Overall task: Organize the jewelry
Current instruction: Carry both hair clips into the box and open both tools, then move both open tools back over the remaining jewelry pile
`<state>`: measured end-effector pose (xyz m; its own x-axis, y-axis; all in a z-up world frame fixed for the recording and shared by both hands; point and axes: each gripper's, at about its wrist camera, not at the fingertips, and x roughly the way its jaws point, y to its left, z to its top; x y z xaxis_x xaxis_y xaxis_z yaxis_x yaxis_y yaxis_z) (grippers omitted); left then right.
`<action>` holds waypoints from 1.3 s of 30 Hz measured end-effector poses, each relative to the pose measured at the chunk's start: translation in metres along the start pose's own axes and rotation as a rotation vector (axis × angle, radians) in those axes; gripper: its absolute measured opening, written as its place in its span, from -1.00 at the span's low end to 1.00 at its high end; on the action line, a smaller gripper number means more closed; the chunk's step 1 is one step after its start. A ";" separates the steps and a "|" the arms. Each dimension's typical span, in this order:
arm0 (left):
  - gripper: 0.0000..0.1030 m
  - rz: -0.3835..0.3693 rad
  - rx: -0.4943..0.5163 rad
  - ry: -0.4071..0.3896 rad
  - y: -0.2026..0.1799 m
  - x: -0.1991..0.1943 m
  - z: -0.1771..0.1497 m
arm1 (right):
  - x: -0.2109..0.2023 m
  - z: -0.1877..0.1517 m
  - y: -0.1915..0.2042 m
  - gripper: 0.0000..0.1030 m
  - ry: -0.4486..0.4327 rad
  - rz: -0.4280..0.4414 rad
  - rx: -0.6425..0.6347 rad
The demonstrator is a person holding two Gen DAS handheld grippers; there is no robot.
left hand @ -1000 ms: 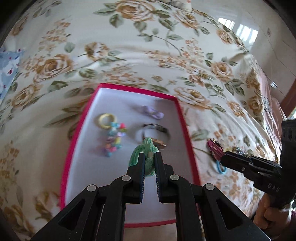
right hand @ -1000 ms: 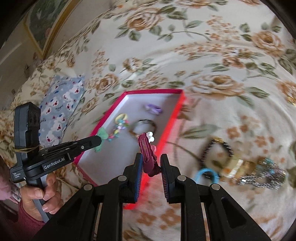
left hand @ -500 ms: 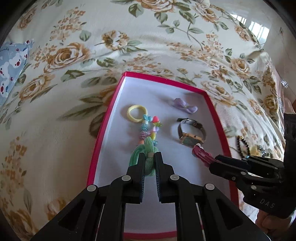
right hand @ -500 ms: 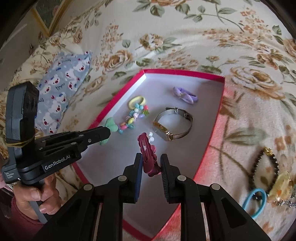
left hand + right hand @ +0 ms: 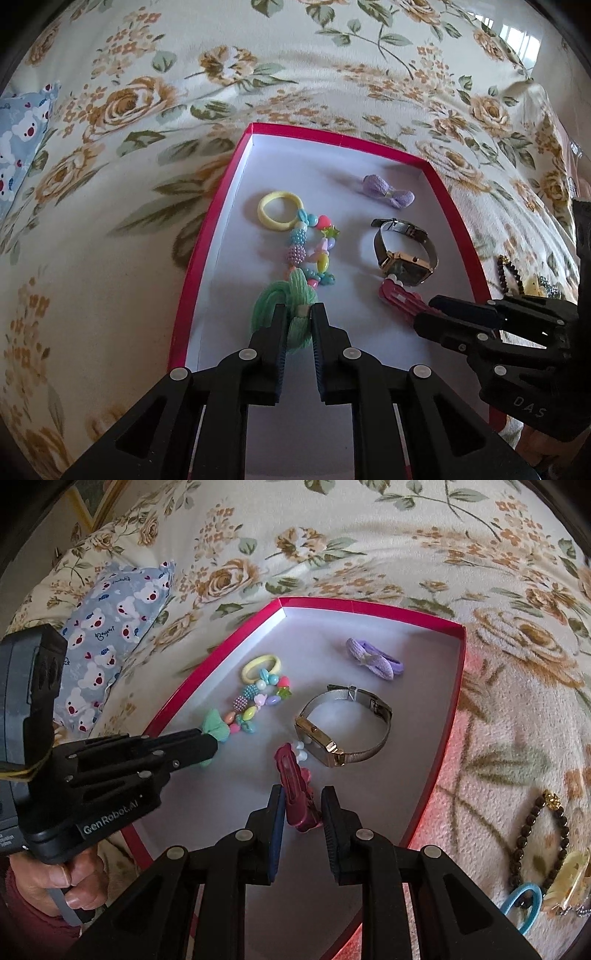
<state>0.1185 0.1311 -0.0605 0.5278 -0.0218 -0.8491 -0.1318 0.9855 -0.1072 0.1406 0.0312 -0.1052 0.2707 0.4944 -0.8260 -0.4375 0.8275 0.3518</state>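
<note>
A red-rimmed box (image 5: 207, 236) (image 5: 448, 716) with a white floor lies on the flowered bedspread. My left gripper (image 5: 299, 308) (image 5: 208, 743) is low over its near left part. A green hair tie (image 5: 275, 306) sits between its pads, still touching both while the jaws are opening. My right gripper (image 5: 301, 792) (image 5: 428, 308) is shut on a dark red hair clip (image 5: 293, 775) (image 5: 397, 297), whose tip lies close to the watch (image 5: 404, 254) (image 5: 343, 723). A bead bracelet (image 5: 310, 251), a yellow hair tie (image 5: 279, 210) and a purple bow (image 5: 388, 192) lie inside.
Right of the box, on the bedspread, lie a black bead bracelet (image 5: 535, 834), a blue hair tie (image 5: 524, 901) and a pale yellow clip (image 5: 569, 875). A blue bear-print pillow (image 5: 110, 627) sits at the far left. A hand (image 5: 55, 878) holds the left gripper's handle.
Both grippers have come down lower into the box. The right one moved in from over the box's right edge with the clip. The left jaws stand slightly wider around the green tie.
</note>
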 end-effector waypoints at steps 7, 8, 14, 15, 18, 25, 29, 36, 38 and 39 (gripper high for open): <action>-0.60 0.008 -0.016 0.002 0.002 0.000 0.000 | -0.001 0.000 -0.003 -0.50 -0.012 0.025 0.011; -0.57 0.010 -0.018 0.000 0.002 -0.001 -0.001 | -0.002 0.001 -0.003 -0.43 -0.014 0.025 0.012; -0.06 0.014 -0.052 -0.035 0.005 -0.019 -0.004 | -0.014 0.000 -0.003 -0.34 -0.037 0.043 0.030; -0.02 0.012 -0.054 -0.042 0.005 -0.022 -0.005 | -0.018 -0.001 -0.003 -0.32 -0.047 0.049 0.035; 0.00 0.008 -0.061 -0.057 0.004 -0.032 -0.010 | -0.038 -0.004 -0.007 -0.22 -0.085 0.061 0.053; 0.20 -0.047 -0.142 -0.082 0.004 -0.053 -0.028 | -0.089 -0.028 -0.031 -0.09 -0.167 0.023 0.109; 0.20 -0.106 -0.172 -0.071 -0.006 -0.057 -0.042 | -0.114 -0.050 -0.058 -0.09 -0.188 -0.040 0.169; 0.21 -0.147 -0.136 -0.055 -0.032 -0.063 -0.050 | -0.151 -0.087 -0.101 -0.09 -0.219 -0.145 0.264; 0.21 -0.163 -0.108 -0.045 -0.042 -0.064 -0.051 | -0.159 -0.097 -0.112 -0.09 -0.223 -0.163 0.293; 0.21 -0.168 -0.095 -0.041 -0.047 -0.063 -0.050 | -0.162 -0.102 -0.118 -0.09 -0.225 -0.174 0.311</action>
<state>0.0492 0.0773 -0.0276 0.5825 -0.1761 -0.7935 -0.1163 0.9481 -0.2959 0.0608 -0.1739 -0.0578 0.5134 0.3572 -0.7803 -0.0987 0.9278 0.3598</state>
